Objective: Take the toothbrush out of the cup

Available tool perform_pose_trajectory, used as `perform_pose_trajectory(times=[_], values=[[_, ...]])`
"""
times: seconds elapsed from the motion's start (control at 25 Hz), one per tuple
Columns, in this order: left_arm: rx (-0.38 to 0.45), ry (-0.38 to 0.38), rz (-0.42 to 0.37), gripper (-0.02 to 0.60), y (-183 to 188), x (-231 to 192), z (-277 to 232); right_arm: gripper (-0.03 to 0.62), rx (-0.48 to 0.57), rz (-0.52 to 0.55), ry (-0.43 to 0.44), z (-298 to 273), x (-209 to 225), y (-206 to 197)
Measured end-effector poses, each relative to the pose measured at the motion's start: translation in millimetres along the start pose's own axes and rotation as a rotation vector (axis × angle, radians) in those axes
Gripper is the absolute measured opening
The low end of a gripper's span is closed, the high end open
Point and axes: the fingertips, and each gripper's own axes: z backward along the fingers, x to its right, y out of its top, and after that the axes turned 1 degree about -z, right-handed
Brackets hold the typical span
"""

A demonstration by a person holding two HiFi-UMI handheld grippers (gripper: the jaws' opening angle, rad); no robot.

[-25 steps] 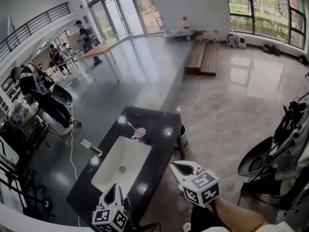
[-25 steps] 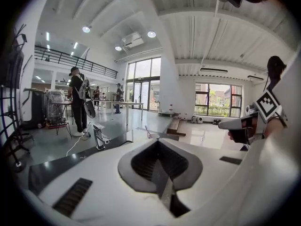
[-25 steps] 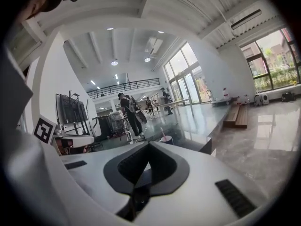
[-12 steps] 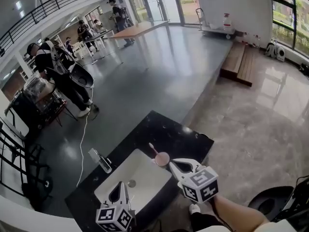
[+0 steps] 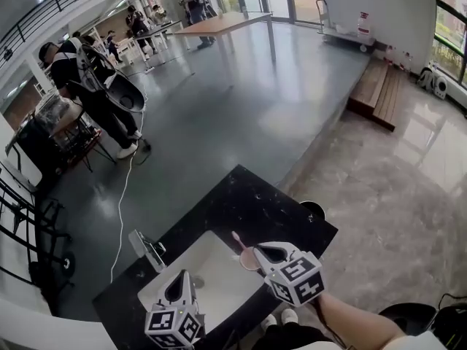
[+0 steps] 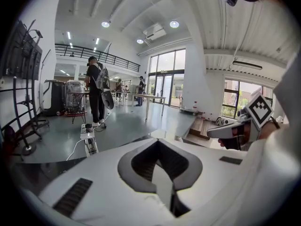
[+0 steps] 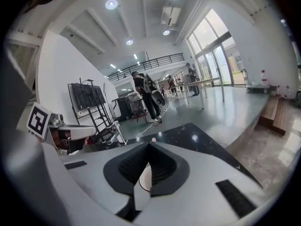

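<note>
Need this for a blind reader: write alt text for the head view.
Right gripper hovers by a pink cup holding a toothbrush, on a black counter beside a white sink; left gripper hangs over the sink's near edge.

Air over the white sink (image 5: 208, 272) is open; the black counter (image 5: 248, 199) beyond the cup (image 5: 246, 258) lies bare; the faucet (image 5: 148, 248) stands well left; the right gripper (image 5: 271, 253) crowds the cup's right side.
</note>
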Motion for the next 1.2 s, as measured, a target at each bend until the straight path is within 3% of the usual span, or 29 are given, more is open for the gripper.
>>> perform_pose_trajectory(times=[0.2,0.32,0.88,0.96,1.08,1.2], values=[[-0.012,-0.026,0.015,0.008,-2,-6,-17,0.017,-0.111,0.009,0.035,-31,2,-20],[-0.031,-0.035,0.016,0.008,-6,-12,-27,0.089,-0.158,0.008,0.049,-51,0,-27],[-0.037,-0.037,0.071,0.008,-17,-49,-52,0.089,-0.312,0.067,-0.007,-109,14,-49],[-0.040,-0.039,0.076,0.008,-18,-51,-55,0.077,-0.325,0.067,-0.007,-113,14,-52],[-0.061,-0.032,0.076,0.008,-20,-53,-57,0.002,-0.331,0.064,-0.012,-114,15,-51],[-0.072,-0.024,0.065,0.008,-20,-52,-56,0.000,-0.329,0.063,-0.010,-113,14,-51]])
